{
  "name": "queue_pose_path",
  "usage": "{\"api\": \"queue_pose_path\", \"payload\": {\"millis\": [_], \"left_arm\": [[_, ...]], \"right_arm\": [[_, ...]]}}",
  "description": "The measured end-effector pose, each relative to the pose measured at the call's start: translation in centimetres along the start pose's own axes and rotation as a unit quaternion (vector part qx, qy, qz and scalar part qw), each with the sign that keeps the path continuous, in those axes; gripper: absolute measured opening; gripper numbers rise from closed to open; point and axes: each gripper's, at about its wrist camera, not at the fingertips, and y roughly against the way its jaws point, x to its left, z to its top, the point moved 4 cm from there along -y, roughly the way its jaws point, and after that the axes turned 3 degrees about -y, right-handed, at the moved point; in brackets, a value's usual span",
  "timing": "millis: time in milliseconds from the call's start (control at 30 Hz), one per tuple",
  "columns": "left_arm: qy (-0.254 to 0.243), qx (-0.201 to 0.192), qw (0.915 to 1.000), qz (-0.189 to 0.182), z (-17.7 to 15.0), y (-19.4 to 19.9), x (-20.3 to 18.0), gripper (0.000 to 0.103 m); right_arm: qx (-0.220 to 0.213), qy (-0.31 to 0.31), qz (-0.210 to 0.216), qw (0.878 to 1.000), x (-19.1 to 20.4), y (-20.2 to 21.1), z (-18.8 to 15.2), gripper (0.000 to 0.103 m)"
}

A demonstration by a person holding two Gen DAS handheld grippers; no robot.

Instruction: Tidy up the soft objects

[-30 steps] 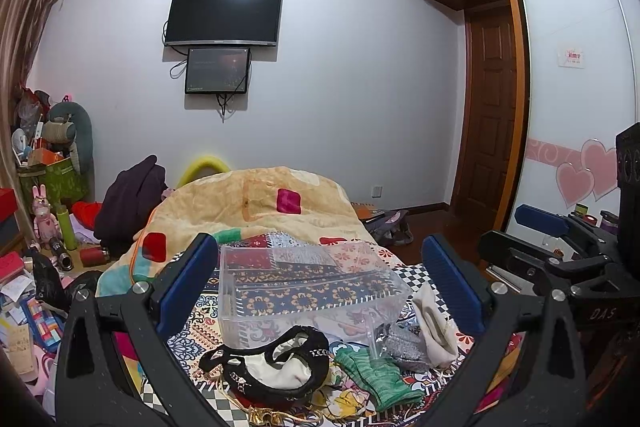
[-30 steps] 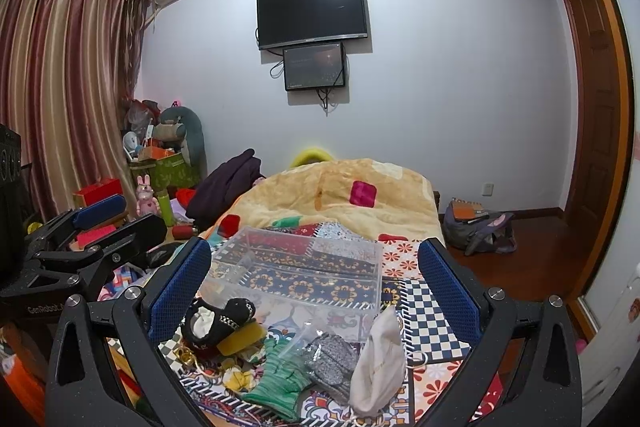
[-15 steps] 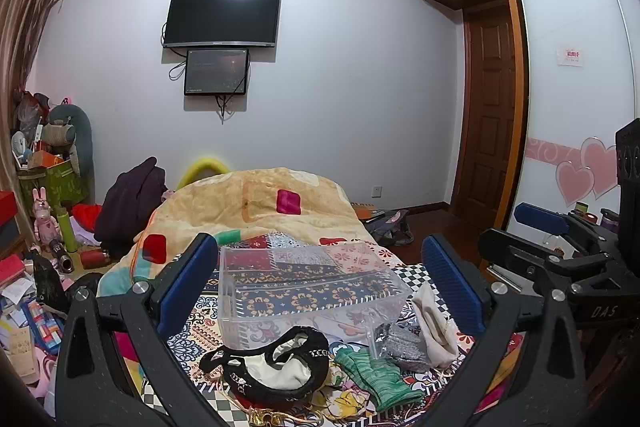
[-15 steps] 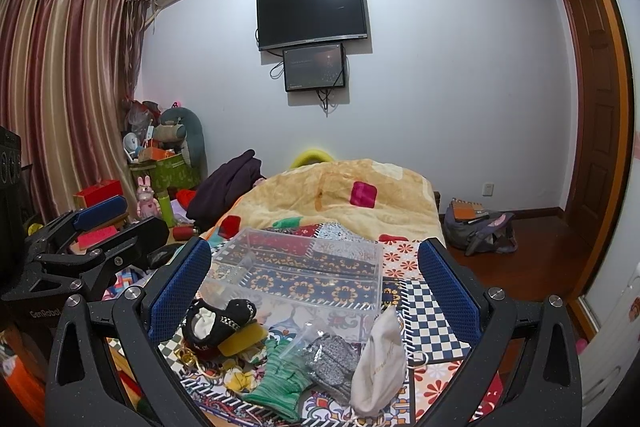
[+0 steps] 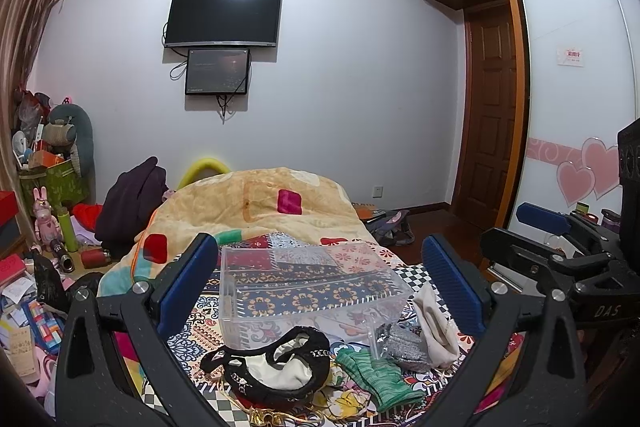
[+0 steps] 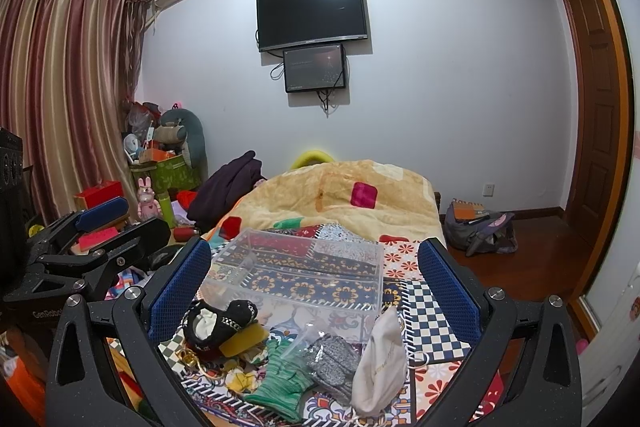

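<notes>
Directly below both grippers, the soft items lie in a row across the bed: black slipper (image 5: pixel 276 363) leftmost, green glove (image 6: pixel 280 383), grey glove (image 6: pixel 332 359), cream pouch (image 6: pixel 380 367) rightmost. Left gripper (image 5: pixel 320 283) and right gripper (image 6: pixel 316 279) hover with jaws wide apart, holding nothing; the left looks nearer the slipper, the right nearer the pouch. Just beyond stands the clear plastic bin (image 5: pixel 308 287), with nothing in it.
</notes>
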Motion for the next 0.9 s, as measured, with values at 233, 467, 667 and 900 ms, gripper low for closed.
{"api": "queue_pose_path", "payload": {"millis": [233,467,667,900], "left_arm": [[0.000,0.000,1.0000,0.000,0.0,0.0,0.0,0.103],[0.000,0.000,1.0000,0.000,0.0,0.0,0.0,0.103],[0.001,0.002,1.0000,-0.003,-0.1,0.0,0.0,0.103],[-0.006,0.028,0.9995,-0.014,-1.2,-0.9,-0.2,0.103]], "right_arm": [[0.000,-0.001,0.000,1.000,0.0,0.0,0.0,0.103],[-0.001,0.001,0.000,1.000,0.0,0.1,0.1,0.103],[-0.001,0.002,-0.001,1.000,0.1,0.1,0.2,0.103],[0.007,0.003,-0.011,1.000,-0.5,-0.4,-0.5,0.103]]}}
